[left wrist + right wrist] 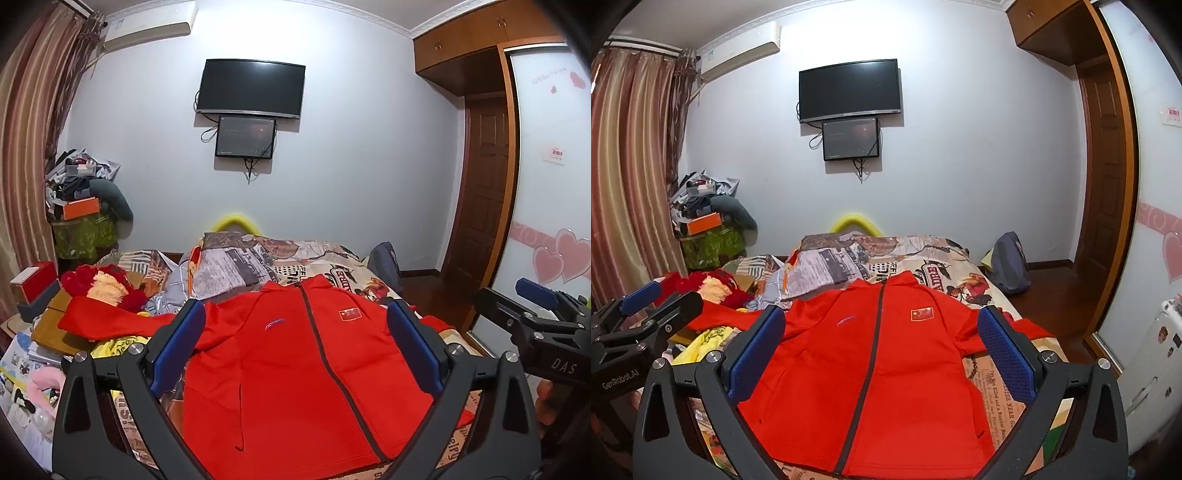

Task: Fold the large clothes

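Hovering pre-fold: bed [332, 258] carries red jacket [295, 369] flat, zipped, frame centre; one sleeve [110, 321] trails left. Left gripper [295, 347] and right gripper [882, 354] both wide, empty. Next: likely pinch sleeve, fold inward

A pale wall [351, 147] carries a dark TV [252, 88] with a smaller screen [245, 136] just below it. An air conditioner [147, 31] hangs beside striped curtains [29, 129]. At right stand a wooden door [484, 184] and wardrobe [461, 40]. A bed [923, 266] with printed bedding fills the middle; the floor [1056, 291] is dark wood.
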`<state>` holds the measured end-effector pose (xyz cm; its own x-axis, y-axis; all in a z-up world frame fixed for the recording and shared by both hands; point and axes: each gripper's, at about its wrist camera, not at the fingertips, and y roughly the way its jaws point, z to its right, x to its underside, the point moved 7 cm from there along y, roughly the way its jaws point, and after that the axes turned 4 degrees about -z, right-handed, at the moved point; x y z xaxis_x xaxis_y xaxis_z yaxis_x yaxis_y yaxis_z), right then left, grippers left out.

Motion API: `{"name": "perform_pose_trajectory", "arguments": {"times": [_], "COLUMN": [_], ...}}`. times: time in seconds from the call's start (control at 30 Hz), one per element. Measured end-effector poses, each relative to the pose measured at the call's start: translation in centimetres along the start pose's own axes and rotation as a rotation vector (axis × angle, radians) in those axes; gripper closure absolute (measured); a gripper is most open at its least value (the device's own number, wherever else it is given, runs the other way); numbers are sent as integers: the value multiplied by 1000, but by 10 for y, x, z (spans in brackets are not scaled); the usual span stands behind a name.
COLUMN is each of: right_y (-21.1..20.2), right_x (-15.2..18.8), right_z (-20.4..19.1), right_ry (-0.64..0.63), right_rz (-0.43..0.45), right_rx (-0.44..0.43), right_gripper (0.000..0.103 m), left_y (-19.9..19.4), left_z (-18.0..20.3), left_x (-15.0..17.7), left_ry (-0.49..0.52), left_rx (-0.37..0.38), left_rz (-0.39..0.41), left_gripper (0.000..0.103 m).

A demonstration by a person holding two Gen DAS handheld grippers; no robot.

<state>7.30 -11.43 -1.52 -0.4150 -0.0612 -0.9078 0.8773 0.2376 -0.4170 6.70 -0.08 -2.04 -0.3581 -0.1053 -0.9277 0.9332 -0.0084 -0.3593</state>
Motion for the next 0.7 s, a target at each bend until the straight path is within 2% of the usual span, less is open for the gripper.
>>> {"name": "perform_pose_trajectory", "arguments": {"times": [0.5, 0.7], "right_y": [2, 2], "right_x": [-1, -1], "right_z": [4, 3], "right_ry": [-3, -4], "right_rz": [-5, -5], "right_rx": [0, 4], "right_gripper": [0, 0], "left_y": [5, 2], "left_z": [4, -5], "left_x": [-1, 0], "left_ry": [-7, -3], "left_rx": [-9, -11], "left_rz": [1, 10], "left_gripper": [2, 2]}}
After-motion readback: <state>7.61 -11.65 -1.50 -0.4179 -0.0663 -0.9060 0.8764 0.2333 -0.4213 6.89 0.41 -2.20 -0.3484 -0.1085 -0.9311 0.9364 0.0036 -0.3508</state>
